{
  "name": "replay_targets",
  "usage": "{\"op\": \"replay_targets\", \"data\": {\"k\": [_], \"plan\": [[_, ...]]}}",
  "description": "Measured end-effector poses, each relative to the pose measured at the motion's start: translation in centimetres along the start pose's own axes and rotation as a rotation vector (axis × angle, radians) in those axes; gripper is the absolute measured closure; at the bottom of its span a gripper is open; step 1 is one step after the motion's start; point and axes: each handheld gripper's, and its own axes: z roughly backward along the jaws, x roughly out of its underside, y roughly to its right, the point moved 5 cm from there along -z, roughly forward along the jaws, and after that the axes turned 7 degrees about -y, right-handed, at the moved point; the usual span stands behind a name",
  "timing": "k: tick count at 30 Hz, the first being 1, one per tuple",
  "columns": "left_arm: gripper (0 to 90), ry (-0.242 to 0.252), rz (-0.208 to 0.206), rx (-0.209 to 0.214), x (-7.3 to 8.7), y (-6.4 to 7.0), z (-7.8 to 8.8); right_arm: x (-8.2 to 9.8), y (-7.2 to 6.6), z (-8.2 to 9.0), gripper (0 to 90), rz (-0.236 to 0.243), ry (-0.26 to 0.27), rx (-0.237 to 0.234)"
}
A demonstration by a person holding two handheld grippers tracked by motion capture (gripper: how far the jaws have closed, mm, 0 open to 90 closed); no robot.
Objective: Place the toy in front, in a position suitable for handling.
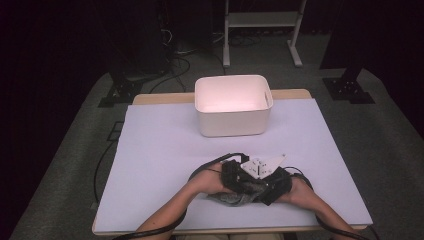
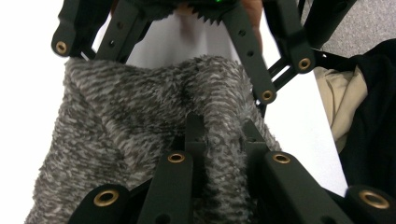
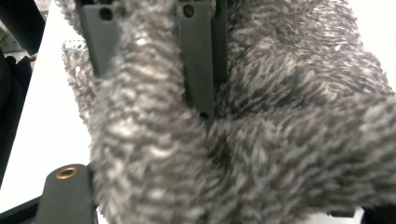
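1. A fuzzy grey-and-white mottled fabric piece, soft like a chenille sock or cloth, lies bunched at the near edge of the pale lilac table cover, directly between the person's two hands
2. The left gripper has its black jaws pinched shut on a raised fold of that fabric; the pile bulges up on both sides of the jaws
3. The right gripper faces it from the opposite side. Its jaws are buried in the fuzzy pile and stand wide, but I cannot tell whether the pads press on the cloth
4. In the high view the two grippers meet almost nose to nose over the fabric, so neither hand has to reach; the cloth's length seems to run across the table from one hand to the other
5. The white rectangular plastic bin stands well apart, straight ahead toward the far edge, open side up
6. I judge that any carry toward it goes forward over bare cover, with nothing in the path; the trailing black cables sit near the hands and could snag
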Motion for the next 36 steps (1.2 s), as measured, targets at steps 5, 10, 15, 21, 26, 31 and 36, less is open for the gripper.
{"op": "replay_targets", "data": {"k": [5,10,15,21,26,31,36], "plan": [[78.8,-0.022,0.007,-0.026,0.7,0.4,0.6,0.0,-0.2,0.0,21.6,-0.003,0.000,0.009],[78.8,-0.010,0.034,-0.066,2.8,0.6,2.4,0.0,-0.2,0.0,21.7,0.005,0.001,0.017],[78.8,-0.031,0.111,-0.124,6.6,0.3,5.0,0.0,-0.1,0.0,21.3,0.001,0.006,0.009],[78.8,-0.040,0.166,-0.166,9.4,0.3,6.9,0.1,0.0,0.2,19.8,-0.004,0.000,0.006],[78.8,-0.041,0.196,-0.173,10.7,0.5,7.6,1.1,0.1,1.2,20.1,-0.036,0.001,-0.007],[78.8,-0.027,0.187,-0.158,10.0,0.4,7.1,1.7,0.1,1.7,25.5,-0.040,0.001,-0.012],[78.8,-0.005,0.129,-0.130,7.9,0.7,6.2,1.4,-0.1,1.5,26.2,-0.035,0.002,-0.002]]}}
